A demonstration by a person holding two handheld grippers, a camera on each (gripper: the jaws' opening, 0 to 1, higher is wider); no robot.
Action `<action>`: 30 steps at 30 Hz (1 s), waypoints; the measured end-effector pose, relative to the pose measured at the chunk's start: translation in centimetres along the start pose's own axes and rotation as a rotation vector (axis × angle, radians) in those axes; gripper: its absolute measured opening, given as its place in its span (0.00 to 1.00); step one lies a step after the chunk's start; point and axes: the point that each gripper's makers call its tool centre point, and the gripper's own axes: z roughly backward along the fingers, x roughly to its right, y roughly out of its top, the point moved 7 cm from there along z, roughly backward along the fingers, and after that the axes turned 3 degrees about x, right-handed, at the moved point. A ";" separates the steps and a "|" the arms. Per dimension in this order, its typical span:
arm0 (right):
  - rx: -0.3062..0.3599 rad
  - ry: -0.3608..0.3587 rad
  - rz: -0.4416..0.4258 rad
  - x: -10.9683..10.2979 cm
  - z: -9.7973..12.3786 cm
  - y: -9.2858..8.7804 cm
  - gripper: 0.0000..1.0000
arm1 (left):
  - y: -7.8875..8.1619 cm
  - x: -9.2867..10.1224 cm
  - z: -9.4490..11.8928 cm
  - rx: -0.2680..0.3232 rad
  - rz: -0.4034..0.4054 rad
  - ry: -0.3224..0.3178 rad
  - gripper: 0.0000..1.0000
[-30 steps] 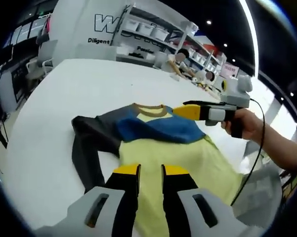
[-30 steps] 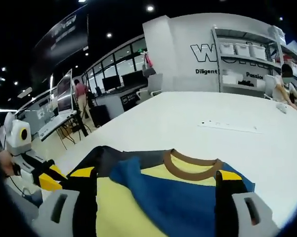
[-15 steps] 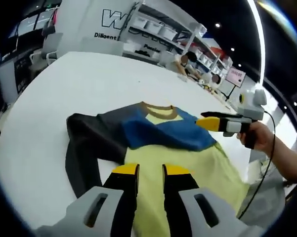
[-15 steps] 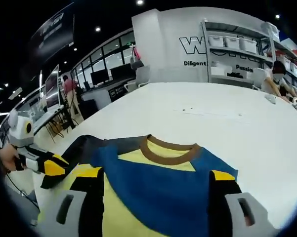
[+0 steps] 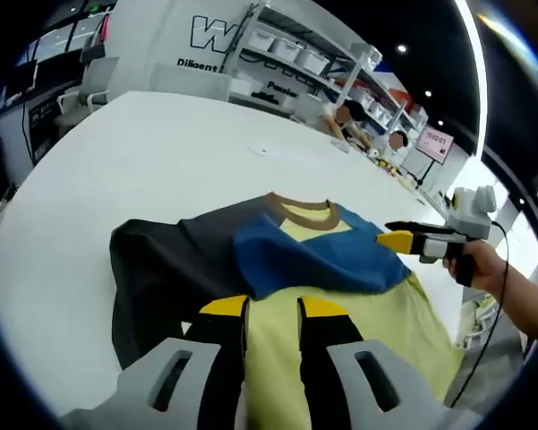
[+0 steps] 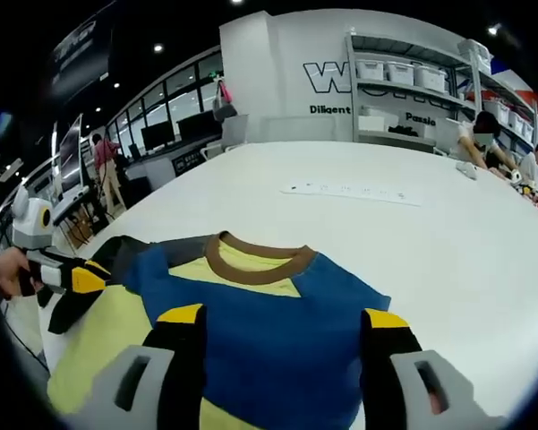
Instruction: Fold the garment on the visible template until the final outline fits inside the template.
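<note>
Garment [image 5: 277, 269] lying on white table [image 5: 116, 152], partly folded: blue panel with brown collar [image 6: 255, 255] over yellow body, dark sleeve [image 5: 148, 273] spreading leftward. Left gripper [image 5: 273, 309] hovering over yellow part, jaws nearly together with narrow gap, gripping nothing. Right gripper [image 6: 282, 318] hanging above blue panel, jaws spread wide, holding nothing. Shelving with bins [image 6: 412, 85] standing behind table.

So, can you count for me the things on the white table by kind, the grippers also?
Garment: 1
Paper strip on the white table, a flat white piece: 1
Grippers, left gripper and right gripper: 2
Total: 4
</note>
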 end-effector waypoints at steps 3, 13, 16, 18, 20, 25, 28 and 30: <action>-0.009 -0.025 0.014 0.8 -0.4 -0.1 0.67 | 0.0 -0.2 -0.6 0.000 -0.005 0.010 0.16; -0.069 -0.083 0.121 3.3 -1.7 -1.0 0.45 | 0.1 -1.0 -2.4 0.015 0.006 -0.002 0.14; -0.070 -0.070 0.105 3.6 -1.7 -1.3 0.41 | 0.1 -1.1 -2.9 0.018 0.037 -0.005 0.15; -0.076 -0.069 0.103 3.7 -1.8 -1.5 0.34 | 0.1 -1.0 -3.0 0.015 0.030 -0.005 0.13; -0.085 -0.076 0.112 3.8 -1.7 -1.6 0.28 | 0.1 -1.2 -3.2 0.007 -0.050 0.004 0.15; -0.099 -0.073 0.096 4.1 -2.0 -2.0 0.21 | 0.1 -1.1 -3.8 0.022 -0.010 -0.011 0.12; -0.103 -0.048 0.139 3.8 -2.1 -1.9 0.17 | 0.2 -1.6 -4.1 0.043 0.056 -0.022 0.08; -0.103 -0.029 0.164 3.6 -2.2 -1.8 0.13 | 0.1 -1.7 -4.2 0.049 0.089 -0.026 0.04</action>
